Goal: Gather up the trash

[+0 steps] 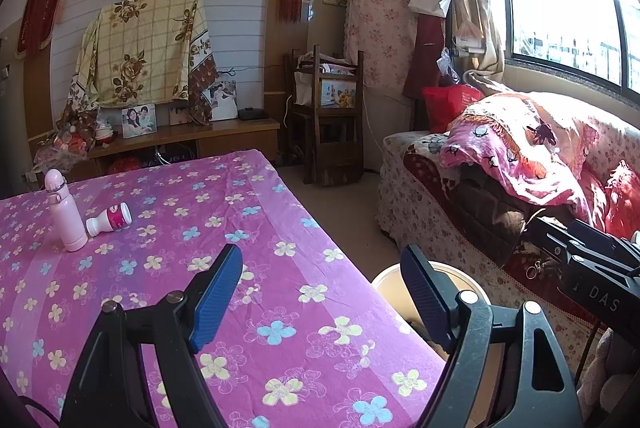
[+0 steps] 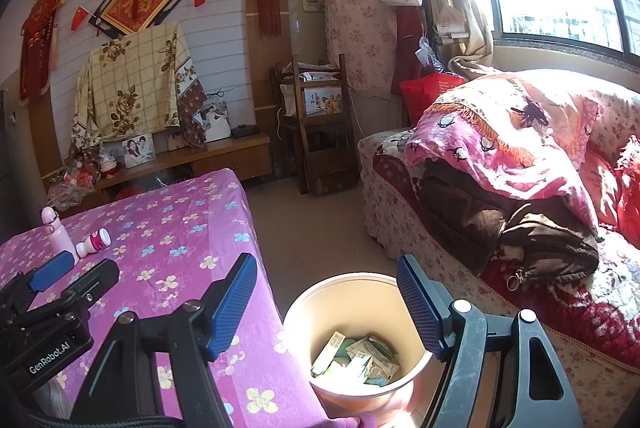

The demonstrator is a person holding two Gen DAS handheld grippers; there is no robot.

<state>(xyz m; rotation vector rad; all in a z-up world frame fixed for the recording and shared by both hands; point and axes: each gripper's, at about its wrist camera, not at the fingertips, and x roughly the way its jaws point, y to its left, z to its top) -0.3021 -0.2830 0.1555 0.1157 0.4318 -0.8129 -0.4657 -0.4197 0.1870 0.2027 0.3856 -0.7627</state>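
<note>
Now | bin (image 2: 352, 308): crumpled wrappers (image 2: 356, 360) | left gripper (image 1: 320, 292), right gripper (image 2: 326, 300): both released, empty

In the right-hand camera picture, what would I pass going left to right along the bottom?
Other black tongs → purple flowered tablecloth → round cream bin holding wrappers → floral-covered sofa.

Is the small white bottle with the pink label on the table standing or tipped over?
Tipped over. The small white bottle lies on its side on the purple floral tablecloth, beside the upright pink flask.
</note>
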